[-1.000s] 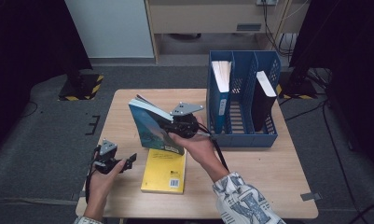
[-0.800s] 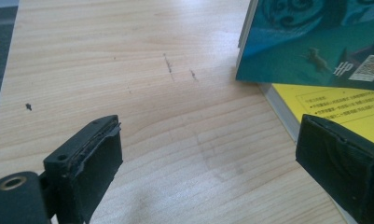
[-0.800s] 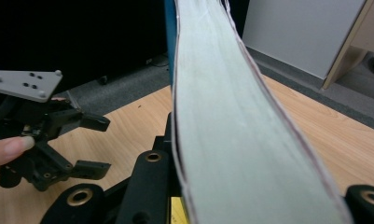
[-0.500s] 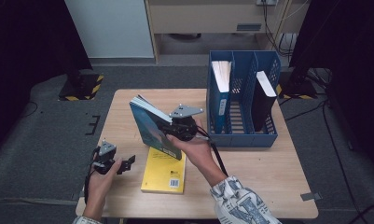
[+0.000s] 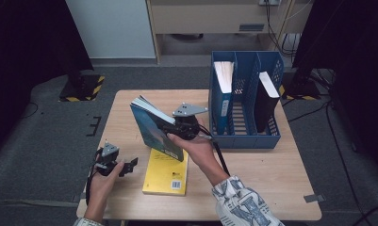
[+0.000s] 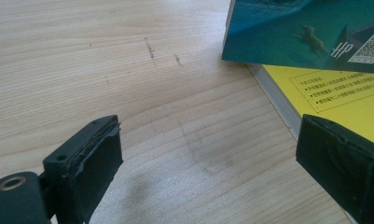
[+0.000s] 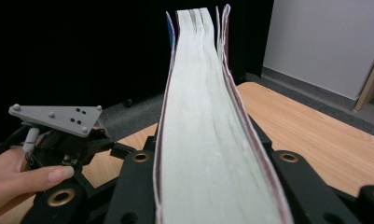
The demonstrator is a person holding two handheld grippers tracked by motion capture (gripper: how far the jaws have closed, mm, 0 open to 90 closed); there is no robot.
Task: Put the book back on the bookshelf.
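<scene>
We have the teal book up off the tabletop, held tilted near the middle, its lower corner hanging just over the yellow book that lies flat by the near edge. Our right gripper clamps it: in the right gripper view the page block runs straight up between the two black jaws, pads pressed on the covers. Those jaws have just been easing apart a little, yet the book sits between them and looks gripped. Holding it by the open page edge keeps the spine free, which would suit sliding it upright into a slot.

Over at the right back corner stands the blue file rack, one white-paged book in its left slot and a black one in its right; the middle slot looks free, a likely home for ours.

Our left gripper rests low near the front left corner, jaws spread wide with nothing but bare wood between them. It points at the yellow book, likely ready to take it.
</scene>
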